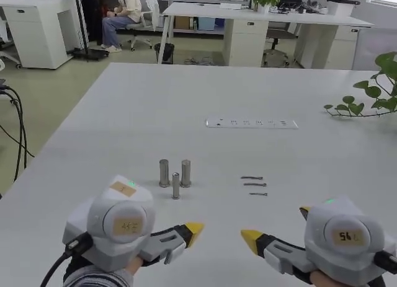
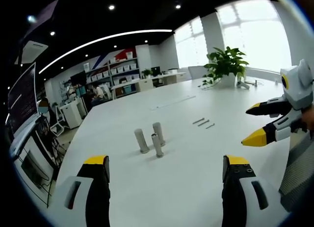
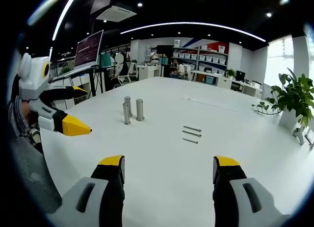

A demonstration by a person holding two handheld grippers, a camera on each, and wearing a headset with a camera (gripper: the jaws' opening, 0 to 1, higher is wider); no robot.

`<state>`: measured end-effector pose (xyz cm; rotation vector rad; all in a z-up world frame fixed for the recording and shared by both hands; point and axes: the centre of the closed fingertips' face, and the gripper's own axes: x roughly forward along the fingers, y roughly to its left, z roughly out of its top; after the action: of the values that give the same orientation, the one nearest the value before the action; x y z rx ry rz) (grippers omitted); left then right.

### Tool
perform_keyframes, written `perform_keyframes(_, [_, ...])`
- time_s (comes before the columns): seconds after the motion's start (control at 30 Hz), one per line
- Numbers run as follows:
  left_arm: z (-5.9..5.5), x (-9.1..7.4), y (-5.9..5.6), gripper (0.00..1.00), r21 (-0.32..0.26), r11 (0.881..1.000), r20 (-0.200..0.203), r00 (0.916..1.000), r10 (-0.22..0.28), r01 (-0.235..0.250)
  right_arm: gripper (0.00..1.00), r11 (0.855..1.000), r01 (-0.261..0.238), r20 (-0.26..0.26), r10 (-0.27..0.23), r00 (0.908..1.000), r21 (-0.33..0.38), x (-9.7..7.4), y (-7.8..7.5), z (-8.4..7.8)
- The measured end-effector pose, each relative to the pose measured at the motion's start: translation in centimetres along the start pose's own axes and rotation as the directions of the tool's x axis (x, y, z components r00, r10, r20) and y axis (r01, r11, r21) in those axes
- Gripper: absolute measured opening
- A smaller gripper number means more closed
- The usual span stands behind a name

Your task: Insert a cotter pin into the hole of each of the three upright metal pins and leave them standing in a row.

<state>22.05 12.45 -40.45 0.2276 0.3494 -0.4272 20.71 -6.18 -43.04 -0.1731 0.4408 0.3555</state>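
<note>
From the frame's bottom up to centre the table (image 1: 93, 144) lies open to me — only three clustered metal pins (image 1: 176, 185) and, to their right, three cotter pins (image 1: 255, 185) interrupt it. Above them lies a power strip (image 1: 251, 123); plant leaves (image 1: 388, 67) overhang the right edge.

Head view: high over the counter (image 1: 298, 150), looking forward and down at the pins (image 1: 174, 178), fairly near. Left gripper view: low, facing the pins from their near-left side. Right gripper view: low, facing them from near-right. Shared across all three: pins and surrounding counter.
</note>
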Motion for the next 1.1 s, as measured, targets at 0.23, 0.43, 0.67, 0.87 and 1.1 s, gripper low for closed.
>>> perform_keyframes(0.23, [0.1,0.0,0.0,0.96,-0.005,1.0,0.001,1.0,0.001,-0.001,0.72,1.0,0.001,0.018,-0.001,0.9998,0.004,0.0,-0.1,0.4])
perform_keyframes(0.43, [0.4,0.0,-0.2,0.98,-0.001,1.0,0.016,0.9999,-0.003,0.003,0.72,1.0,-0.003,0.036,0.002,0.9993,0.019,-0.1,-0.1,0.8])
perform_keyframes(0.67, [0.2,0.0,-0.1,0.99,-0.021,1.0,0.011,0.9999,-0.003,0.003,0.74,1.0,-0.011,0.054,0.011,0.9985,-0.012,-0.2,0.1,1.3])
perform_keyframes(0.87, [0.3,0.0,0.0,0.99,0.001,1.0,0.015,0.9999,0.004,-0.004,0.74,1.0,-0.018,0.047,0.018,0.9987,-0.004,-0.1,0.3,1.0])
perform_keyframes(1.1, [1.2,-0.4,0.3,0.98,-0.003,1.0,0.05,0.9987,0.01,-0.009,0.73,1.0,-0.021,0.071,0.023,0.9972,-0.021,-0.5,0.3,1.8])
